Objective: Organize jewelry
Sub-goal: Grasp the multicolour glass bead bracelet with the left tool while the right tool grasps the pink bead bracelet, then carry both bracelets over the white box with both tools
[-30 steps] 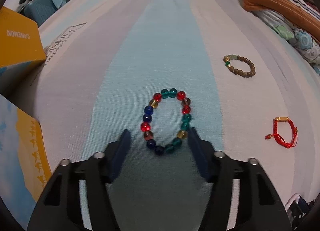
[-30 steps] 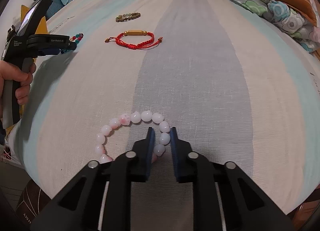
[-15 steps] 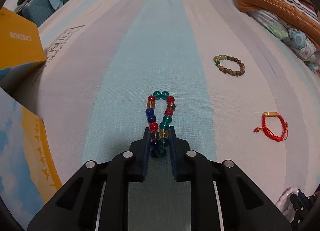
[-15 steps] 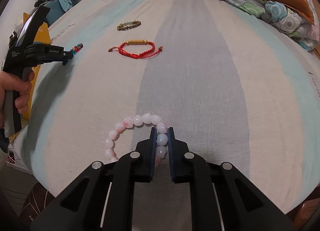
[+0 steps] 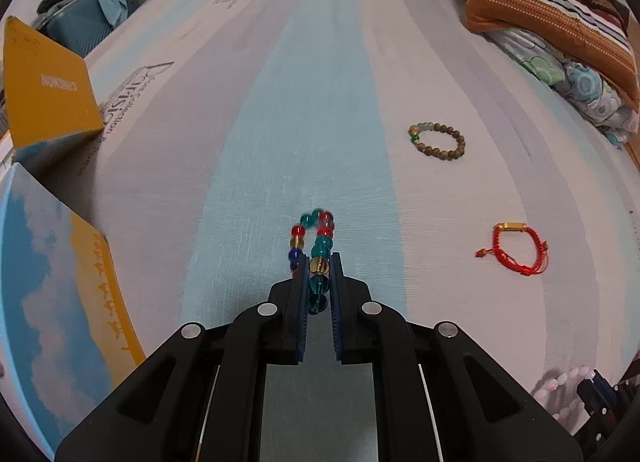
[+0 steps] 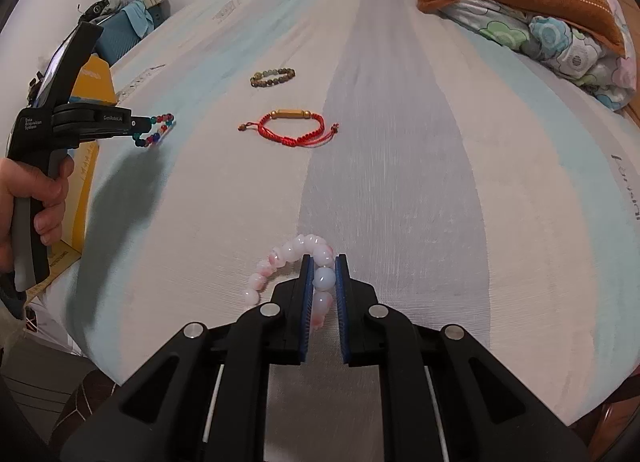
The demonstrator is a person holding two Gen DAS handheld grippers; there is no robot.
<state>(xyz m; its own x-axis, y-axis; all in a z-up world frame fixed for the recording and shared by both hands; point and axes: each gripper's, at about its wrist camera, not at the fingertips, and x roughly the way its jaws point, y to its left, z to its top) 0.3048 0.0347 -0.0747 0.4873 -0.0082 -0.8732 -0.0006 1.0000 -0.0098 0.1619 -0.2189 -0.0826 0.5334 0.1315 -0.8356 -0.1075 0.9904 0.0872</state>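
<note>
My left gripper [image 5: 319, 262] is shut on a multicoloured glass bead bracelet [image 5: 316, 242] and holds it lifted above the striped bed; the bracelet also shows in the right wrist view [image 6: 154, 131], hanging from the left gripper [image 6: 138, 126]. My right gripper [image 6: 323, 264] is shut on a pink-white bead bracelet [image 6: 288, 262], raised off the sheet. A brown wooden bead bracelet [image 5: 438, 140] and a red cord bracelet [image 5: 516, 248] lie on the bed to the right of the left gripper.
An open yellow and sky-blue box [image 5: 52, 262] stands at the bed's left edge, its yellow lid [image 5: 48, 85] upright. Folded quilts and a striped blanket [image 5: 552, 33] lie at the far right. The bed's front edge [image 6: 240, 374] drops off below the right gripper.
My left gripper closed on the multicoloured bracelet and lifted it. My right gripper tightened on the pink-white bracelet and raised it, bunching the beads.
</note>
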